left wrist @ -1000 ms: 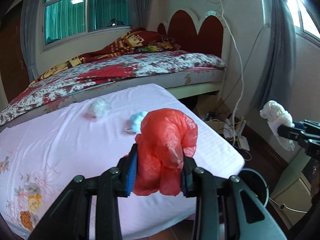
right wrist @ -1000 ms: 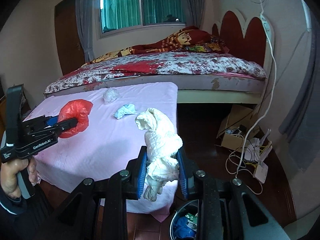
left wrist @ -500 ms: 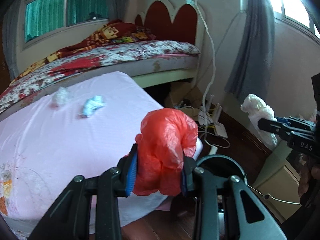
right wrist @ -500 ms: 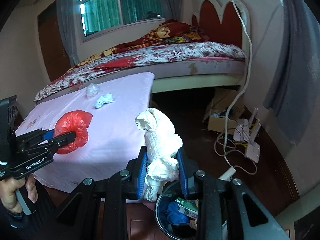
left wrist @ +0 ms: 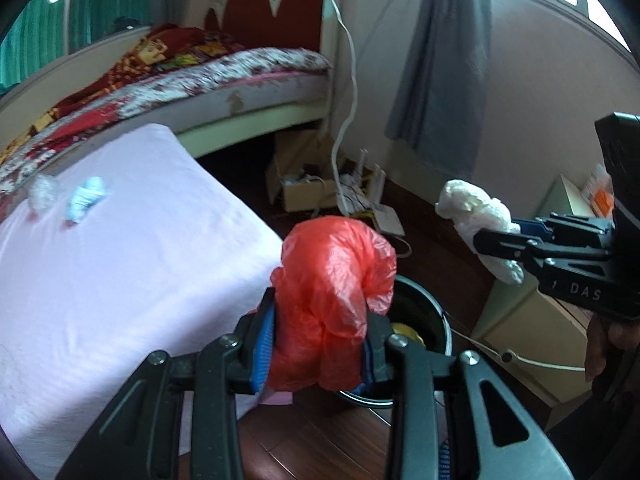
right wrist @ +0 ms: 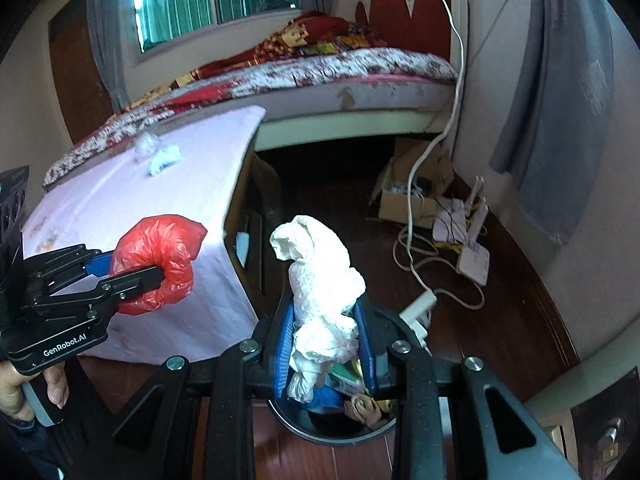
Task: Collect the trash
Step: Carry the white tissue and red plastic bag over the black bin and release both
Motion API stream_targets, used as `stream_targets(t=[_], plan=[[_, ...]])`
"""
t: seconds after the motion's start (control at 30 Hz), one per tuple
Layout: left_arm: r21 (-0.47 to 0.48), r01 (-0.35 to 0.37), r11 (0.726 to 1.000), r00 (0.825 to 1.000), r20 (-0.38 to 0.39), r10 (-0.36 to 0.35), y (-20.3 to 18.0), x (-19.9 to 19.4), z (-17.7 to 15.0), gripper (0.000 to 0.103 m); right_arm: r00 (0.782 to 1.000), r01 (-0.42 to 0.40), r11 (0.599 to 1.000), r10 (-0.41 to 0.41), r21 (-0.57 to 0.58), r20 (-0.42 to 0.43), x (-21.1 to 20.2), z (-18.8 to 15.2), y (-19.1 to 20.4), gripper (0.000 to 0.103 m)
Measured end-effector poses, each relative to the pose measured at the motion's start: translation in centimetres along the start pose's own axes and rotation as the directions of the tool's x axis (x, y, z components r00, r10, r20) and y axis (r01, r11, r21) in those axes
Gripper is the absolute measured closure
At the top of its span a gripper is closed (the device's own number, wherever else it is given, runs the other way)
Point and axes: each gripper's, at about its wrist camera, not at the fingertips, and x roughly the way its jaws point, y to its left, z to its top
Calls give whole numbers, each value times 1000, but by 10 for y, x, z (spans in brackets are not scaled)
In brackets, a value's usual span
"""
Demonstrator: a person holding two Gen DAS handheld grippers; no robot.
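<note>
**Both grippers loaded above the bin**

The left gripper (left wrist: 320, 344) has its jaws clamped on a crumpled red plastic bag (left wrist: 332, 300), held just off the near right corner of the pink-covered worktop (left wrist: 120, 264). The right gripper (right wrist: 324, 344) has its jaws closed on a wad of white tissue (right wrist: 320, 280), directly above the dark round trash bin (right wrist: 340, 420) on the wooden floor (right wrist: 500, 340) — the bin already holds what looks like wrappers, though blur hides detail. Far left on the worktop lie two more scraps, a pale blue crumpled tissue (left wrist: 86, 198) and a clear plastic wad (left wrist: 42, 194), just beside each other. A bed (right wrist: 320, 76) stands beyond.
</note>
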Motion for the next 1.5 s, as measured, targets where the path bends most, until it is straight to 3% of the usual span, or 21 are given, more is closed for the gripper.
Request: stream_targets(t=[0.37,0.63,1.17,1.23,1.27,1.3,1.33,1.37,1.5], plan=[[11,72,997,991,-117,-71,-26,45,-20,67,990,24,1000,-23,3,-136,36,-42,-27,72],[23,107,994,974,-202,-100,-35,78,-34,67,973,16,1000,-18,-12,-232,74,-64,-35,72],[8,148,989,947,-291,-139,-37,125,-41,66,932,-25,999,7,-45,-361,141,-79,-23,72],[-9,174,985,936,-310,-168,-37,133,-42,60,927,-34,998,14,-47,-375,144,-81,-23,71],[-17,176,984,934,-312,-173,-37,135,-42,45,918,-31,998,4,-61,-396,149,-82,-24,69],[-24,162,987,936,-314,-161,-35,137,-43,23,911,2,996,-38,-87,-411,154,-84,-25,49],[-30,144,989,941,-304,-147,-32,135,-45,15,907,48,993,-90,-109,-412,156,-87,-29,12],[-40,128,991,947,-292,-134,-28,133,-46,5,906,65,991,-107,-115,-410,156,-89,-34,2],[-53,49,997,957,-284,-62,-12,128,-51,3,894,108,988,-146,-113,-423,154,-89,-45,0]])
